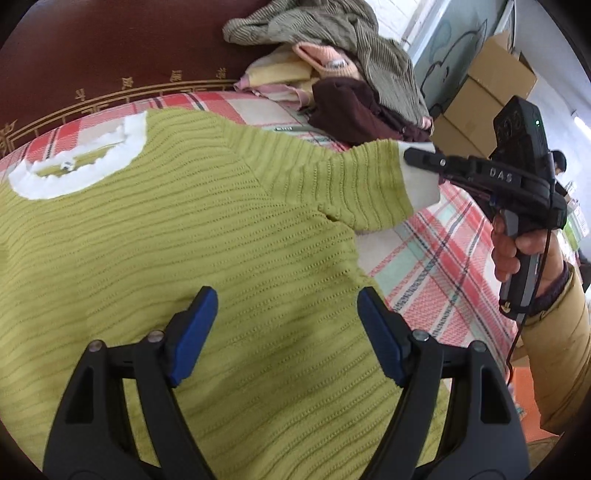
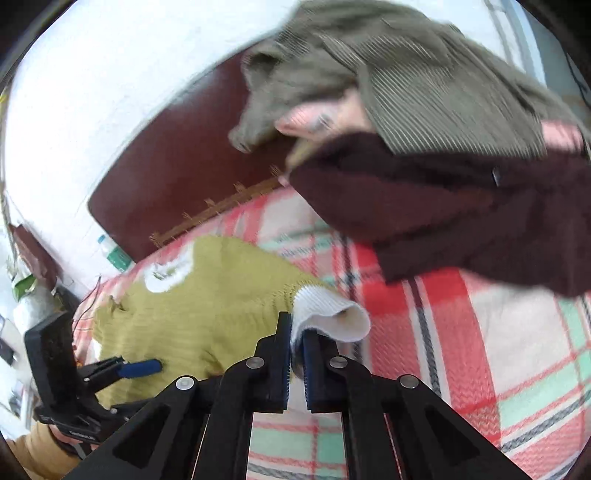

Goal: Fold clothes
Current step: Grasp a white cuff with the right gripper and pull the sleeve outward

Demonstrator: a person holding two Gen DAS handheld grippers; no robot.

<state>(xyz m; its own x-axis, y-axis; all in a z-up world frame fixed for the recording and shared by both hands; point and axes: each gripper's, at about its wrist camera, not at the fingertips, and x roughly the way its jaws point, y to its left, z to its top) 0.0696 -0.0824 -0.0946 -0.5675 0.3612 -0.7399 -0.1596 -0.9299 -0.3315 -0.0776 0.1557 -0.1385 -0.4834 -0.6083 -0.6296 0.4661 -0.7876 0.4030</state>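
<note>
A lime-green knit sweater [image 1: 192,236] with a white collar [image 1: 85,166] lies flat on a plaid bedsheet [image 1: 439,258]. My left gripper [image 1: 286,306] is open, its blue pads hovering over the sweater's lower body. My right gripper [image 1: 417,157] is shut on the white cuff [image 1: 421,184] of the sweater's right sleeve and holds it lifted off the bed. In the right wrist view the right gripper [image 2: 297,328] pinches the white cuff [image 2: 332,314], with the green sweater [image 2: 207,295] to the left and the left gripper [image 2: 142,367] over it.
A pile of clothes sits at the head of the bed: an olive ribbed garment [image 1: 332,33], a pink one [image 1: 325,59] and a dark maroon one [image 1: 354,110]. A dark red headboard [image 1: 110,55] stands behind. Cardboard boxes [image 1: 491,85] stand at the right.
</note>
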